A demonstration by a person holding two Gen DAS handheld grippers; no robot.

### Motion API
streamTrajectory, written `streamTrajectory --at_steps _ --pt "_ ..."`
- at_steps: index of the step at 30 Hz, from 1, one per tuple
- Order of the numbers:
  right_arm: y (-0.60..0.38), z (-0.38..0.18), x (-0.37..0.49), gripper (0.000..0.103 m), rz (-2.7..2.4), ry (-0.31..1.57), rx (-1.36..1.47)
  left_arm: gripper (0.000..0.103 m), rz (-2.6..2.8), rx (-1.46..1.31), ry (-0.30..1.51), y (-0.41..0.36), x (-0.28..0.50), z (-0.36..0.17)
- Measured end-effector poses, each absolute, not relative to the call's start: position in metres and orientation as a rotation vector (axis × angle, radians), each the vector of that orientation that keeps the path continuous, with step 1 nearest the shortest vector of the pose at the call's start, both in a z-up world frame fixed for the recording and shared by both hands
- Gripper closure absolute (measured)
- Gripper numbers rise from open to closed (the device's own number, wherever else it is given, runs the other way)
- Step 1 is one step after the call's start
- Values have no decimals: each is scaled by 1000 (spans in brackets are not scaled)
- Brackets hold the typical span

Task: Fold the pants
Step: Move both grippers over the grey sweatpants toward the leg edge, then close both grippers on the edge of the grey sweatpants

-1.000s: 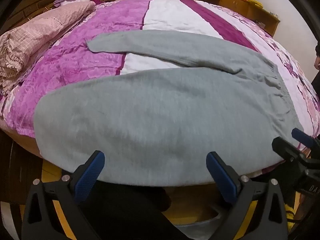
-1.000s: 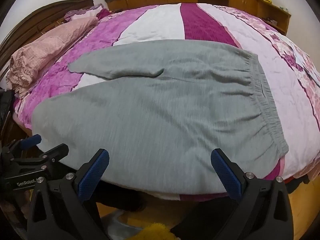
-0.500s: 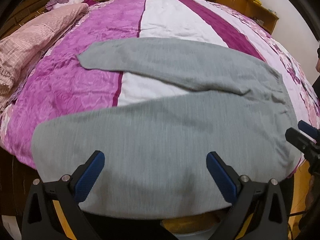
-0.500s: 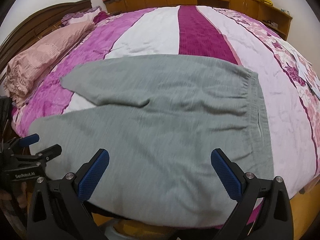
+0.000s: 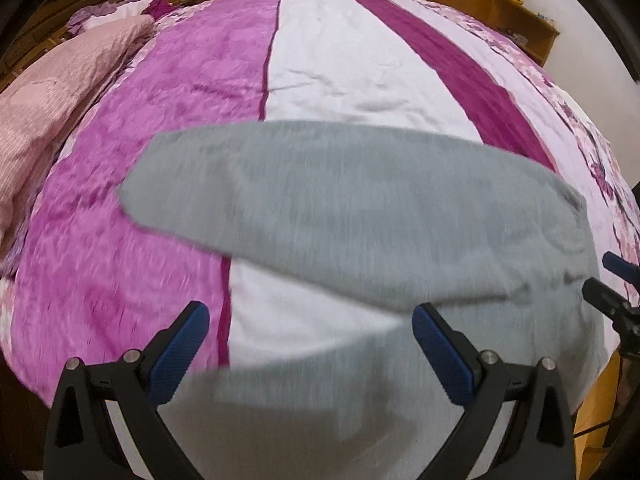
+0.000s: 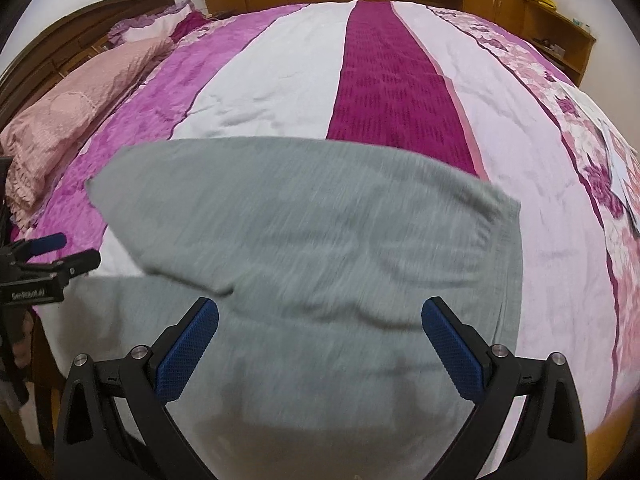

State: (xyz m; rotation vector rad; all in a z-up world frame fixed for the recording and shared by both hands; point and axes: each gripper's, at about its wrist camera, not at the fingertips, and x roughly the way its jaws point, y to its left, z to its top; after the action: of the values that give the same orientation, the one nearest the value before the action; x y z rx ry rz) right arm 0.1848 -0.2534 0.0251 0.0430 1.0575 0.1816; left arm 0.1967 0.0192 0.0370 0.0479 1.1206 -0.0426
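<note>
**A:** How far along would you put it?

**B:** Barely begun, I'd judge. The soft grey knit pants (image 5: 360, 216) lie spread on the bed with the magenta, white and floral striped quilt (image 5: 328, 76), legs still splayed in a V, with a wedge of white quilt showing between them. No fold is visible yet: one leg has to go over the other, then the length has to be doubled up.

**A:** And the tongs?

**B:** Both pairs are released, with blue pads wide apart and nothing between them. In the left wrist view, the left tongs (image 5: 310, 344) hover over the near edge of the bed; the far leg runs from about 10 o'clock across to 2 o'clock, and the near leg passes under the tongs at 6 o'clock. The picture is blurred, so I cannot tell whether the pads touch cloth.

**A:** The other side?

**B:** The right tongs (image 6: 320, 340) sit over the seat of the pants. The gathered waistband (image 6: 508, 240) lies at about 2 o'clock from them, and the far leg's cuff points off to 10 o'clock. The left tongs show at the 9 o'clock edge of that view, near the lower leg.

**A:** Anything else around?

**B:** A pink ruffled pillow (image 6: 72, 120) sits at 10 o'clock, well apart from the pants.
</note>
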Motion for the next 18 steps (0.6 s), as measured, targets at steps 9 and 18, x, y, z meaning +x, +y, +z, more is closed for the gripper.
streamTrajectory --at_steps 9,18 --pt "-276 22 248 5 140 1054 5 0 -49 53 1138 14 264 35" --pt "-297 -4 303 5 112 1122 -33 0 -72 191 1119 -4 326 17"
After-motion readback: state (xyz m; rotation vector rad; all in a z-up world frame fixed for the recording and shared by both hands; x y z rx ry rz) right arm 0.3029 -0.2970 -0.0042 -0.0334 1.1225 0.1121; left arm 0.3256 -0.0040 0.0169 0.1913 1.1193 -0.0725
